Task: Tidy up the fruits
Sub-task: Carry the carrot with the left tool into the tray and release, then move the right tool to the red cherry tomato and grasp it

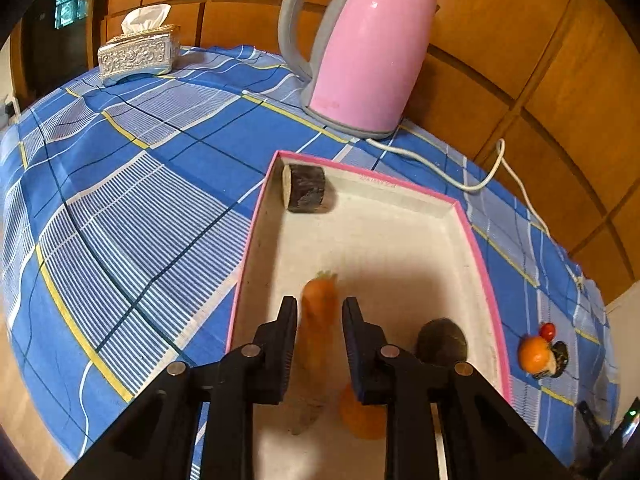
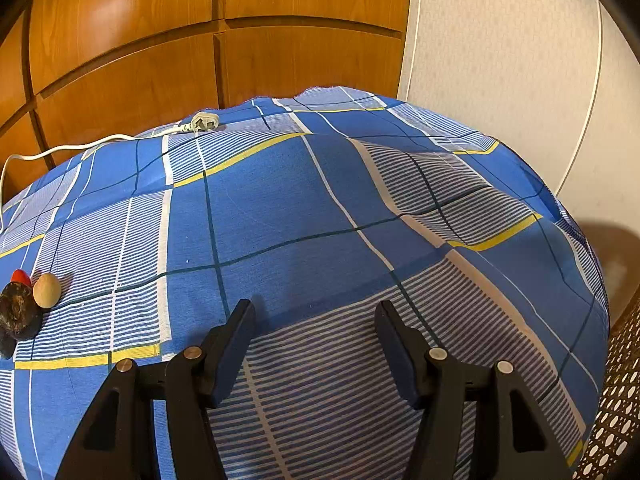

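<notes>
Left claw (image 1: 319, 311) hangs over the pink-rimmed tray (image 1: 476, 240), jaws parted around a blurred carrot (image 1: 318, 312), seemingly dropping it. Right claw (image 2: 315, 317), spread empty, probably next fetches the fruits (image 2: 28, 304) at left.

No legible txt anywhere.

The counter (image 1: 132, 184) has a blue checked cloth. On it sit a pink kettle (image 1: 368, 48), a silver tissue box (image 1: 138, 54), a pink-edged tray (image 1: 476, 248), a white cord (image 2: 80, 146) and a few small fruits (image 1: 534, 354).
</notes>
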Demonstrator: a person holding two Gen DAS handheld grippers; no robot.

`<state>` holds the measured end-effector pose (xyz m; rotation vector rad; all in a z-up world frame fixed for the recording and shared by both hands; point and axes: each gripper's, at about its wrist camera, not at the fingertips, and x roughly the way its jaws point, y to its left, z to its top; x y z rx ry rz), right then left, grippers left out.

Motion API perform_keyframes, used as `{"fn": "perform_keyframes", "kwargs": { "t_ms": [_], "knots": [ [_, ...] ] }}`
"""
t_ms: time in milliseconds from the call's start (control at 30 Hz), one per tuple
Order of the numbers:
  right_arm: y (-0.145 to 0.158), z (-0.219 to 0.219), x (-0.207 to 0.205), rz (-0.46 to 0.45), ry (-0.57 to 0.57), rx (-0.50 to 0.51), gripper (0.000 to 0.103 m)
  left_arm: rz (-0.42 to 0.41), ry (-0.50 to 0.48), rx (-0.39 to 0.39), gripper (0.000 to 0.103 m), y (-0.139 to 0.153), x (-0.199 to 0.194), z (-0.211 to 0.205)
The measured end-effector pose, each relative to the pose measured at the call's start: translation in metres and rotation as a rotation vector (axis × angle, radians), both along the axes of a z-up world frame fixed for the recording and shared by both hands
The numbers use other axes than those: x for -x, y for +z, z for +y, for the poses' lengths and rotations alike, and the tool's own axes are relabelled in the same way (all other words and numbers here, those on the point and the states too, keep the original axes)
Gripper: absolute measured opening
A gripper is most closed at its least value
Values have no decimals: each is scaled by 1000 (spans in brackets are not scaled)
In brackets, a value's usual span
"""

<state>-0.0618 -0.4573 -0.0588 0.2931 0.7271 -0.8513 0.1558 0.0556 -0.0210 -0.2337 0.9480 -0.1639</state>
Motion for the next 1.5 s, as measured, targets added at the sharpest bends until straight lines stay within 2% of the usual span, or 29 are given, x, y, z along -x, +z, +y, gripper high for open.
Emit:
{"fn": "perform_keyframes", "kwargs": {
  "t_ms": [33,300,400,633,700,833,967,1200,1500],
  "knots": [
    [0,0,0,-1,0,0,63,0,-1,-6,25,-1,1,-1],
    [0,0,0,-3,0,-1,63,-47,47,-53,51,9,28,-1],
    [0,0,0,-3,0,-1,63,-72,69,-45,60,15,40,1],
    [0,0,0,-3,0,-1,63,-101,72,-51,62,21,71,3],
    [0,0,0,-3,0,-2,63,-106,72,-60,66,20,82,4],
    [0,0,0,-3,0,-1,63,-100,83,-66,66,14,102,6],
    [0,0,0,-3,0,-1,63,-106,135,-62,82,8,119,12],
    [0,1,0,-3,0,-1,63,-80,173,-66,87,-6,127,12],
    [0,2,-1,-1,1,-4,63,-48,160,-51,88,-20,128,10]
  ]
}}
